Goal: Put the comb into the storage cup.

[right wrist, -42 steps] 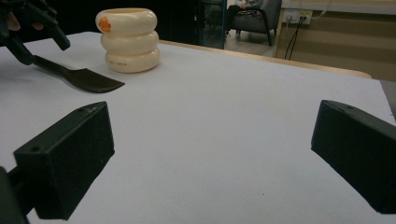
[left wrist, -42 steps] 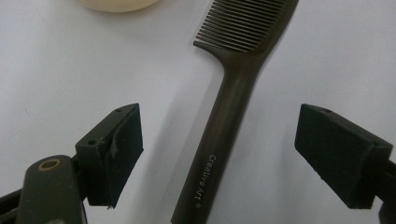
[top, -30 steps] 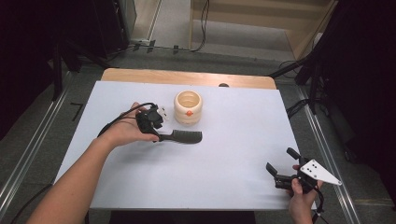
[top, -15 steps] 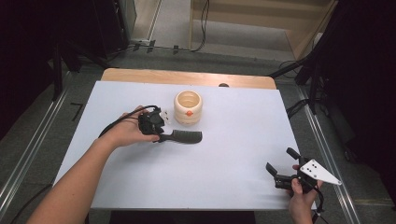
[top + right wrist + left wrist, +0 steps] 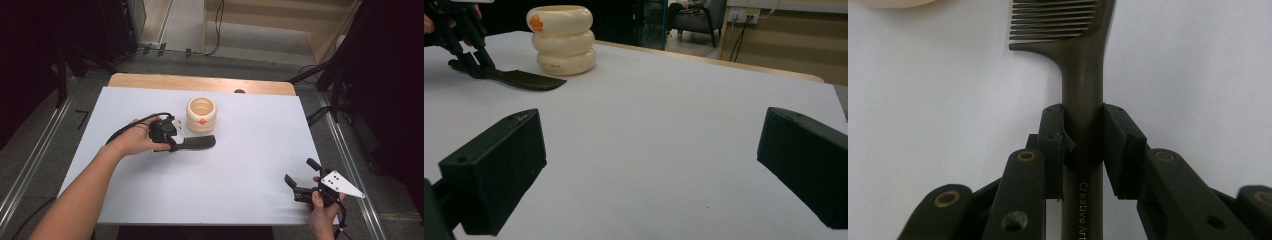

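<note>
Left gripper view looks straight along the comb: its handle runs between the 2 pads of the left gripper, which have just been closing and now pinch it, and its toothed end points directly ahead of them, flat on the table. The cream ring-shaped pot stands just beside that far end, off to 1 side. The right gripper hangs well apart at the table's near corner, jaws wide and empty, so the lift falls to the left hand.
</note>
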`<state>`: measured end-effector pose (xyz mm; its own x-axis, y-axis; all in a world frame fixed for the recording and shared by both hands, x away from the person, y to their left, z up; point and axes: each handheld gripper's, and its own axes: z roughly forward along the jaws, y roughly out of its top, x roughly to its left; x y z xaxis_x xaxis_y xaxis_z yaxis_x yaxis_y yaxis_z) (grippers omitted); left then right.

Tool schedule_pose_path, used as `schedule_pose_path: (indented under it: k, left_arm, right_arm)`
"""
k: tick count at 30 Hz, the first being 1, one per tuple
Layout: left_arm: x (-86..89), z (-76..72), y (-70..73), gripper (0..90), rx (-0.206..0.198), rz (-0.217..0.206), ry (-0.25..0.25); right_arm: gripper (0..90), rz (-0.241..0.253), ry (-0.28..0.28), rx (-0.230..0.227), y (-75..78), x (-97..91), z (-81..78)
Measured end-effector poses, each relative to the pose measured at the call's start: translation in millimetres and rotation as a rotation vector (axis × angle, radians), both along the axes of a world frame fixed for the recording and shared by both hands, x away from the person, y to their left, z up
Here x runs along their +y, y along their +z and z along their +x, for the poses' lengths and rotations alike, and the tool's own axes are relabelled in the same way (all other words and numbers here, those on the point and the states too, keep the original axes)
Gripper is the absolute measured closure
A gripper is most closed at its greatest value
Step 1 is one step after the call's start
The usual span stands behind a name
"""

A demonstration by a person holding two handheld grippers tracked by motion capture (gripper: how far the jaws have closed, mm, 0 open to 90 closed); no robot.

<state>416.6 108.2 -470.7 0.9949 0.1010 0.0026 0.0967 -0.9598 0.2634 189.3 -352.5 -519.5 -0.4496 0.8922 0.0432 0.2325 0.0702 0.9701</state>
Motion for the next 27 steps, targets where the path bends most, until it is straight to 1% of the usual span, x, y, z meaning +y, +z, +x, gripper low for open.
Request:
schedule_pose_path:
  k: [1,3,8,9,10,11,12,13,18,19,24,25,27]
  left_arm:
    - [0.2,0.7,0.4,72.2,-0.001,0.004,-0.012]
    - [0.5,0.5,0.2,72.3,-0.002,-0.001,-0.014]
    - [0.1,-0.7,0.9,72.4,-0.002,0.003,-0.013]
    - [0.2,-0.9,0.8,72.4,-0.002,0.001,-0.014]
    - [0.1,-2.3,0.3,72.4,-0.002,-0.008,-0.003]
    - [0.3,-2.4,0.8,72.4,-0.002,-0.004,-0.011]
    - [0.3,-3.7,0.5,72.4,0.007,-0.013,-0.004]
    - [0.4,-3.8,1.0,72.3,0.005,-0.004,-0.014]
    - [0.5,-10.4,1.0,72.3,-0.012,-0.036,-0.006]
    - [0.8,-11.5,1.2,72.3,-0.012,-0.050,-0.008]
    - [2.4,-16.9,5.1,72.4,-0.010,-0.094,-0.002]
    - [2.8,-17.3,6.8,72.3,-0.016,-0.100,-0.011]
    - [4.2,-18.8,9.4,72.3,-0.007,-0.132,-0.012]
  right_arm:
    - [0.0,0.001,0.001,0.001,0.0,0.1,0.0]
    - [0.0,0.001,0.002,0.001,0.0,0.2,0.0]
    - [0.0,0.001,-0.003,0.001,0.0,-0.2,-0.1]
    - [0.0,0.000,-0.001,0.000,0.0,-0.3,-0.1]
    - [0.0,0.000,-0.001,0.000,0.0,-0.2,-0.1]
    - [0.0,-0.001,-0.001,0.000,0.0,-0.2,-0.2]
    - [0.0,-0.002,-0.001,0.000,0.0,-0.1,-0.1]
    - [0.0,-0.002,-0.001,-0.001,0.0,0.0,-0.1]
    - [0.0,-0.003,0.000,0.000,0.1,0.3,-0.2]
    - [0.0,-0.001,-0.002,0.002,0.1,0.5,-0.2]
    - [0.0,-0.004,-0.003,0.003,0.1,0.8,-0.2]
    - [0.0,-0.005,-0.003,0.003,0.1,0.8,-0.2]
    - [0.0,-0.009,-0.004,0.002,0.0,0.7,-0.1]
